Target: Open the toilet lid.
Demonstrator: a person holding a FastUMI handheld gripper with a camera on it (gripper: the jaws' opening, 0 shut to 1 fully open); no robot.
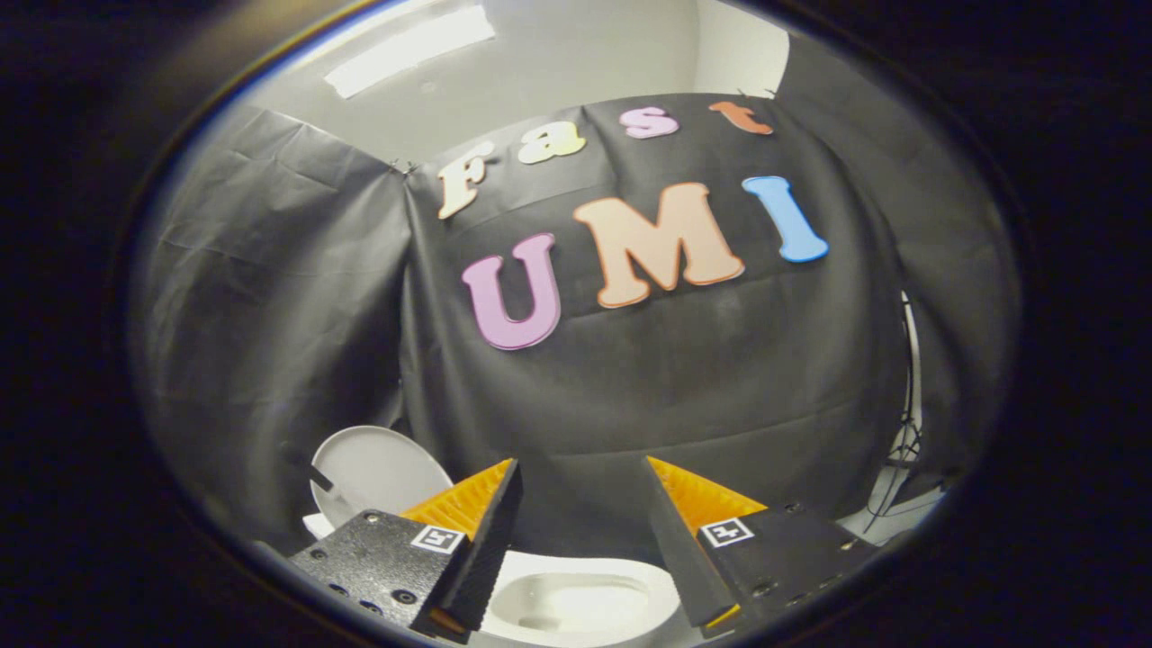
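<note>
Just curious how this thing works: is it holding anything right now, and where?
Nothing is held. The gripper has its fingers apart with only air between them; the toilet lid stands raised, off beside one finger, with the bowl below.

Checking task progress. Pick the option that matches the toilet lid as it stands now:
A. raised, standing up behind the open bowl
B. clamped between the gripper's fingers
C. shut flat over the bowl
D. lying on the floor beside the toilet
A. The toilet lid stands raised, its round face upright beyond one finger, while the bowl lies open below; the gripper has its fingers spread apart, holding nothing.
</note>
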